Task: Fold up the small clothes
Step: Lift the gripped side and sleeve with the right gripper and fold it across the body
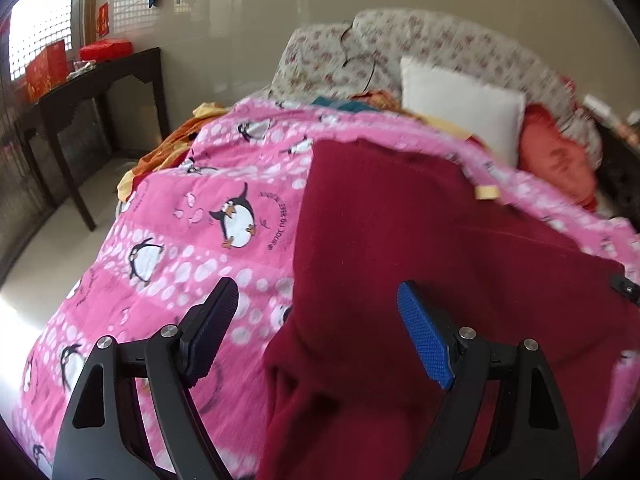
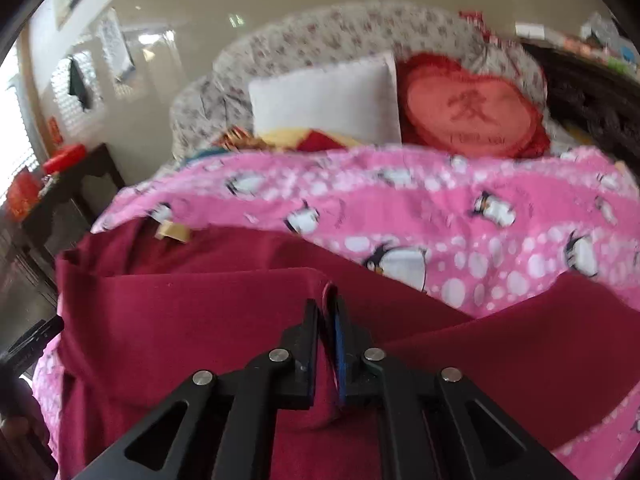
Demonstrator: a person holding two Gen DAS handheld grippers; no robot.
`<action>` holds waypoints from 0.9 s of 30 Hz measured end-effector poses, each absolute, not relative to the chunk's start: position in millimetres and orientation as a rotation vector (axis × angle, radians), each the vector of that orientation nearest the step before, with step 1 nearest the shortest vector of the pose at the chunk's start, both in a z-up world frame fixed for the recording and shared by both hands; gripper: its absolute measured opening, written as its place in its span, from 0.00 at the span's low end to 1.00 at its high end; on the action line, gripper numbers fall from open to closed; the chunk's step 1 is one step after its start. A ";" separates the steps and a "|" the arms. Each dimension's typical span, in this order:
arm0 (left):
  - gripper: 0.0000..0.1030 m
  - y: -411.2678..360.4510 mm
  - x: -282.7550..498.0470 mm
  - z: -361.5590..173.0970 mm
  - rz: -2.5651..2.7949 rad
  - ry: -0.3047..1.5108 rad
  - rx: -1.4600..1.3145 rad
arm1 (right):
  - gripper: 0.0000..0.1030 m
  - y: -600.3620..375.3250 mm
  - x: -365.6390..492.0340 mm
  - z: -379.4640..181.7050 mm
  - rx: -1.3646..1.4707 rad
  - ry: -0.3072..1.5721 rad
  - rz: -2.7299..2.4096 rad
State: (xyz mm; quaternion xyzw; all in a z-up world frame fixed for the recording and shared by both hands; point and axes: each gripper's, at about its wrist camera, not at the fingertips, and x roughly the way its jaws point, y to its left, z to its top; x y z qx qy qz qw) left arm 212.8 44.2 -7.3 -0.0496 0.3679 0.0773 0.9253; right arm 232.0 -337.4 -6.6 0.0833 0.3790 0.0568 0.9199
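A dark red garment (image 1: 400, 240) lies spread on a pink penguin-print quilt (image 1: 200, 208). My left gripper (image 1: 316, 312) is open and empty, hovering over the garment's left edge, with one finger above the quilt and the other above the red cloth. In the right wrist view my right gripper (image 2: 329, 312) is shut on a pinched fold of the red garment (image 2: 200, 320), which it holds lifted so that a flap lies over the rest of the cloth. A small beige label (image 2: 173, 233) shows at the garment's far edge. The right gripper's tip also shows in the left wrist view (image 1: 626, 289).
The quilt (image 2: 440, 208) covers a bed. A white pillow (image 1: 460, 108) and a red heart cushion (image 2: 468, 114) lie at its head against a floral headboard (image 1: 400, 44). A dark wooden side table (image 1: 92, 84) with red boxes stands at the left by the window.
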 end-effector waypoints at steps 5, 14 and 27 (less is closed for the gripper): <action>0.81 52.1 237.6 -27.7 0.171 0.818 -0.143 | 0.22 -357.7 225.6 -0.7 0.179 0.764 0.085; 0.81 54.1 224.8 -35.3 0.174 0.818 -0.186 | 0.22 -340.1 197.3 -23.4 0.104 0.787 0.148; 0.80 5.9 162.6 -12.6 0.023 0.791 -0.149 | 0.55 -549.4 75.0 -32.5 0.661 0.684 -0.108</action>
